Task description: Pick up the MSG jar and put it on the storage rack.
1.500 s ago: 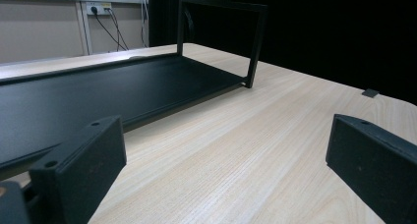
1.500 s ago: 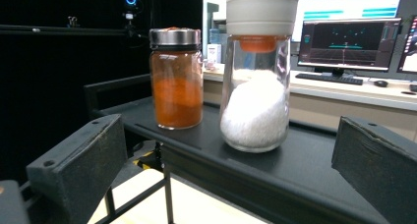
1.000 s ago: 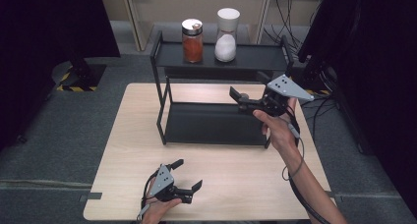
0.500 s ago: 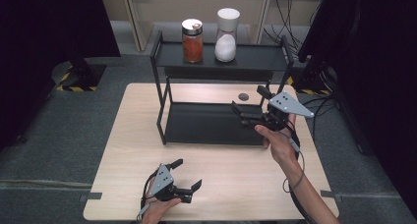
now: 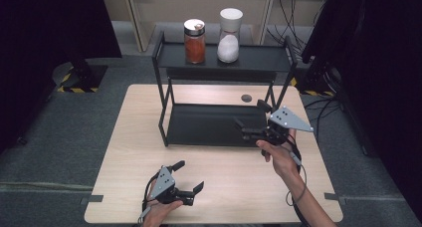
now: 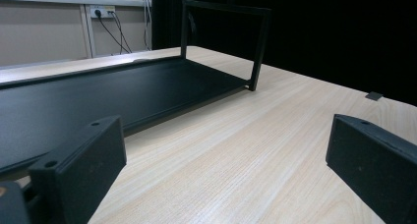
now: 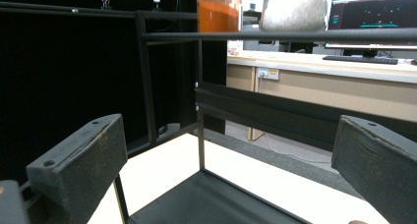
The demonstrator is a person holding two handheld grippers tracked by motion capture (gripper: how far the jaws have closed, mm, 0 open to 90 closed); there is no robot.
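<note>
Lowered right gripper (image 5: 251, 121), matte black jaws apart, over powder-coated metal rack (image 5: 214, 125).

Lab recording booth
Black curtains (image 5: 45, 28) around a wooden surface (image 5: 129, 152); wall sockets (image 6: 102, 11), monitor (image 7: 373, 10), keyboard (image 7: 366, 60) beyond
</note>
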